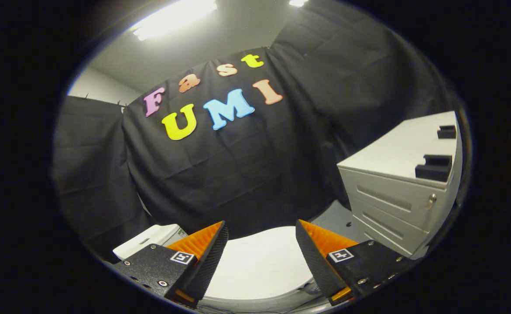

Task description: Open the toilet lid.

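While the gripper (pixel 262 231) gapes wide and empty, the closed toilet lid (pixel 259 266) lies below, drawer cabinet (pixel 406 192) alongside.

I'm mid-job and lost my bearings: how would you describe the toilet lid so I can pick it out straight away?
Start at the grey drawer cabinet by the black cloth wall. Down beside it is the toilet lid, a smooth white rounded surface lying closed, showing between the open tool's fingers. Unlike the boxy cabinet, it is curved and plain.

light: two ceiling lamps (pixel 174 17), glaring | booth dim | fisheye bends edges
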